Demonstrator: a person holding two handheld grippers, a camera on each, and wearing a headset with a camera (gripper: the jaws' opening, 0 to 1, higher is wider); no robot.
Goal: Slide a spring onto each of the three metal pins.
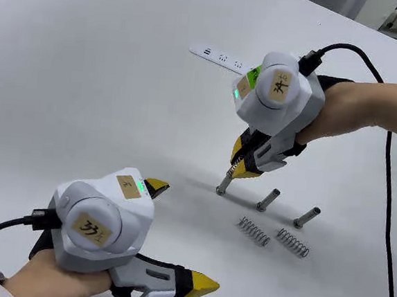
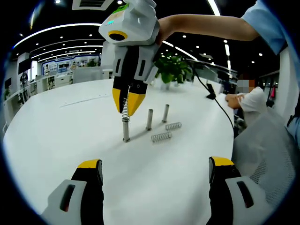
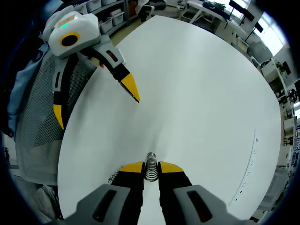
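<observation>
The right gripper (image 1: 240, 167) clamps a spring (image 3: 150, 168) between its narrowed fingers (image 3: 132, 167), the spring's lower end on the leftmost pin (image 1: 223, 186) standing on the counter (image 1: 121, 79); two loose springs (image 1: 254, 231) lie just nearer than the other pins (image 1: 268, 199); the left gripper (image 2: 154, 163), near left, has its fingers wide apart

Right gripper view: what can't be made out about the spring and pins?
- Right gripper view: the spring clamped in the right hand-held gripper covers the pin shaft, so how far it is on cannot be told.
- Right gripper view: that gripper's body hides most of a loose spring.
- Head view: power strip markings too small.
</observation>
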